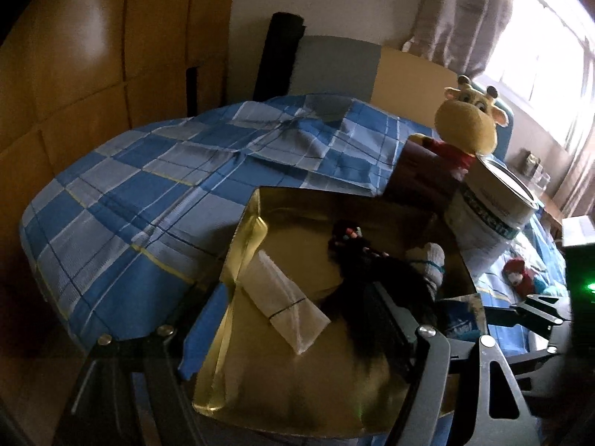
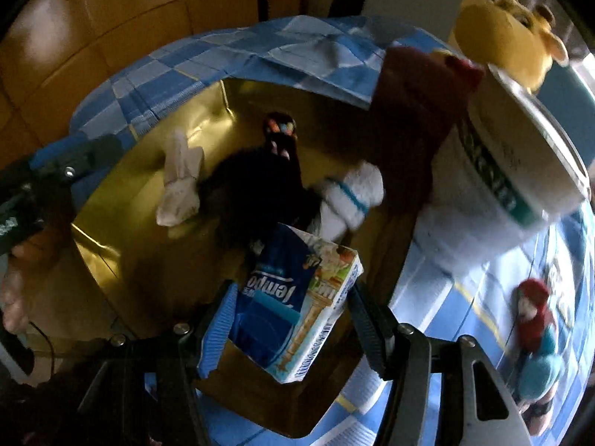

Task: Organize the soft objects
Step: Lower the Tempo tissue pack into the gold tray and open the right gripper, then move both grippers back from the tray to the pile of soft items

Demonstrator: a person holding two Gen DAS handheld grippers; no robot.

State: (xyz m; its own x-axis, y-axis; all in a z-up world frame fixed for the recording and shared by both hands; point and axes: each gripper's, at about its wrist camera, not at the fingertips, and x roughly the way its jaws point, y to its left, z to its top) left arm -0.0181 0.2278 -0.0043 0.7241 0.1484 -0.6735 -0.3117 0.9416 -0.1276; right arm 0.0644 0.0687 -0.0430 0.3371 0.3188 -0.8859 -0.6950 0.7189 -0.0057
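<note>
An open gold box [image 1: 282, 383] [image 2: 111, 223] lies on the bed. It holds a plain white sock [image 1: 286, 308] [image 2: 180, 182], a black furry toy [image 1: 357, 256] [image 2: 256, 193] and a blue-striped white sock [image 1: 427, 260] [image 2: 349, 200]. My left gripper [image 1: 297, 319] hangs open over the near part of the box, with nothing pinched between its fingers. My right gripper [image 2: 293, 319] is shut on a blue Tempo tissue pack [image 2: 282, 297] [image 1: 463, 316] above the box's near right corner.
A blue plaid bedspread [image 1: 148, 193] covers the bed. Right of the box stand a dark brown carton [image 1: 424, 171], a white tin [image 1: 491, 208] [image 2: 520, 171] and a yellow giraffe plush [image 1: 468, 119] [image 2: 509, 26]. A red-haired doll [image 2: 535, 334] [image 1: 518, 275] lies on the bedspread.
</note>
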